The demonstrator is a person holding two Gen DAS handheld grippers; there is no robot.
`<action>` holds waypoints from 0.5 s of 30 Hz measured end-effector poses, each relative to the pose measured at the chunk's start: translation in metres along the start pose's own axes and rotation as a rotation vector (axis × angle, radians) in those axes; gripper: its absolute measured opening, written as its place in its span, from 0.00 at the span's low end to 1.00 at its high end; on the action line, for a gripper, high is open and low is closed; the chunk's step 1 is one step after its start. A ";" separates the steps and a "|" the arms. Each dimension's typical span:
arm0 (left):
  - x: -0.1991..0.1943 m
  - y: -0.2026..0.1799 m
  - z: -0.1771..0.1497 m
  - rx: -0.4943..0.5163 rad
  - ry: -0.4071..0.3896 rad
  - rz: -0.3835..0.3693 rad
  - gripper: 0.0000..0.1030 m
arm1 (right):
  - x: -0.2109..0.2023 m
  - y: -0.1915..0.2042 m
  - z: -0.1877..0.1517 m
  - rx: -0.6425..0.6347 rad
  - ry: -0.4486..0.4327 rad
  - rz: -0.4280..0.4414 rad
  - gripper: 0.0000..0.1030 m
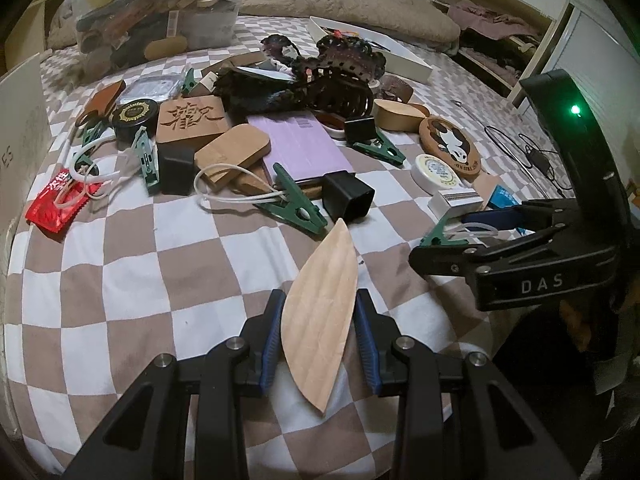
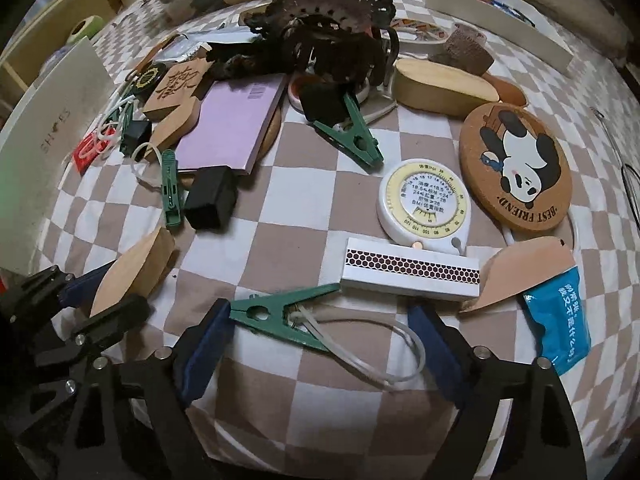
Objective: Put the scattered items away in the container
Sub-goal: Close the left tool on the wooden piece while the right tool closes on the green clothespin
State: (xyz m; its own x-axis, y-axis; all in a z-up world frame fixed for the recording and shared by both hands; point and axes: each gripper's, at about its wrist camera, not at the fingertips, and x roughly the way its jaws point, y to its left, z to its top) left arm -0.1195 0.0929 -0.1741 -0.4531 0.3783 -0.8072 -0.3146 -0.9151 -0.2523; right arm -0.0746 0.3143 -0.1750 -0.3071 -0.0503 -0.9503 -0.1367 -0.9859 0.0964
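While my left tongs [image 1: 319,334] pinch the wooden leaf [image 1: 320,312] across its width, its long axis runs along my fingers, tip toward twelve o'clock above the checkered bed [image 1: 132,280]. My right tongs [image 2: 316,344] stand wide around a green clip [image 2: 280,314], lying crosswise, jaws toward two o'clock, pads not touching.
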 end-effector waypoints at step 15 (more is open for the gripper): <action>-0.014 0.001 0.004 -0.010 -0.026 0.005 0.33 | 0.000 0.035 0.014 -0.010 -0.102 0.052 0.36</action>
State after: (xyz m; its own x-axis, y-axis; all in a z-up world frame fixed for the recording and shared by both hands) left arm -0.1167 0.0876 -0.1607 -0.4758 0.3775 -0.7944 -0.3044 -0.9181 -0.2540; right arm -0.0931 0.2822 -0.1677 -0.4079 -0.0854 -0.9090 -0.1085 -0.9840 0.1411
